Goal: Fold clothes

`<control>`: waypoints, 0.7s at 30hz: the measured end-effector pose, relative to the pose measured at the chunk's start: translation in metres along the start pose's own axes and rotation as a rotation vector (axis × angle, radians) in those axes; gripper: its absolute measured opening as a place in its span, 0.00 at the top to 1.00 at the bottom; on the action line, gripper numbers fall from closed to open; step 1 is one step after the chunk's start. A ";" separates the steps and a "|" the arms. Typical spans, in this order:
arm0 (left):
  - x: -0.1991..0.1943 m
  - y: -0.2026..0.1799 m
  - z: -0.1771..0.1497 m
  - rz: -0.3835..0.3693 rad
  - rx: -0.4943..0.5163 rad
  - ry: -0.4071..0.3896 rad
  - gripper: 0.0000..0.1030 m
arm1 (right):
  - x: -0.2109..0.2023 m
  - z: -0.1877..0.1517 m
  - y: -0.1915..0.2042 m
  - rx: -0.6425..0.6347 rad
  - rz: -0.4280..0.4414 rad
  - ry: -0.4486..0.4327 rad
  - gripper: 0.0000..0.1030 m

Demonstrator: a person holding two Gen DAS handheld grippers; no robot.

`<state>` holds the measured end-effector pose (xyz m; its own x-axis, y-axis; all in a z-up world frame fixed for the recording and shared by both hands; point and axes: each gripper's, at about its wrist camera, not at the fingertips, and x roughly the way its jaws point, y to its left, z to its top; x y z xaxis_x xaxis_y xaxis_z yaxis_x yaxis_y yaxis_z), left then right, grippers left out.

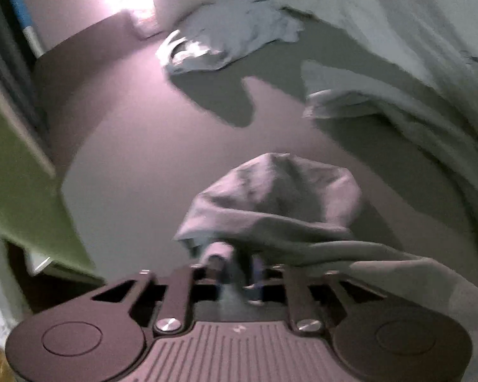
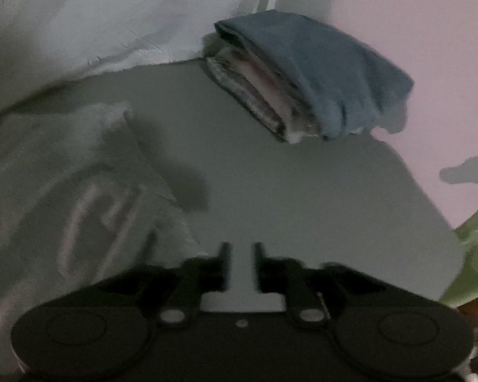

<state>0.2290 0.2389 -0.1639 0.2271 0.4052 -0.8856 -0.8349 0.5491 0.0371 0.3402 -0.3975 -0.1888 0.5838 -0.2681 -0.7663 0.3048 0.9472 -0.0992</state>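
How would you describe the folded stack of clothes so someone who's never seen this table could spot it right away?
In the right wrist view, follow the grey table to its far edge, where the pale wall meets the pink one. The folded stack sits there, with pale and patterned layers showing at its side. Unlike the loose grey garment nearer on the left, it is neatly piled and topped with blue cloth.

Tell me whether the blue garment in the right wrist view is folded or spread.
Folded: the blue garment is doubled over, topping a stack of folded clothes.
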 end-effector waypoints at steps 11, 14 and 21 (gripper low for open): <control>-0.015 -0.121 0.014 -0.222 0.266 -0.089 0.20 | 0.064 0.088 0.070 -0.005 0.212 -0.113 0.46; -0.008 -0.141 0.018 -0.246 0.283 -0.071 0.18 | 0.097 0.117 0.080 0.054 0.274 -0.104 0.33; 0.009 -0.163 0.025 -0.224 0.289 -0.026 0.18 | 0.186 0.157 0.109 0.137 0.324 0.061 0.57</control>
<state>0.3792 0.1713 -0.1662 0.4043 0.2680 -0.8745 -0.5875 0.8089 -0.0237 0.5997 -0.3713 -0.2424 0.6218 0.0578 -0.7810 0.2114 0.9479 0.2384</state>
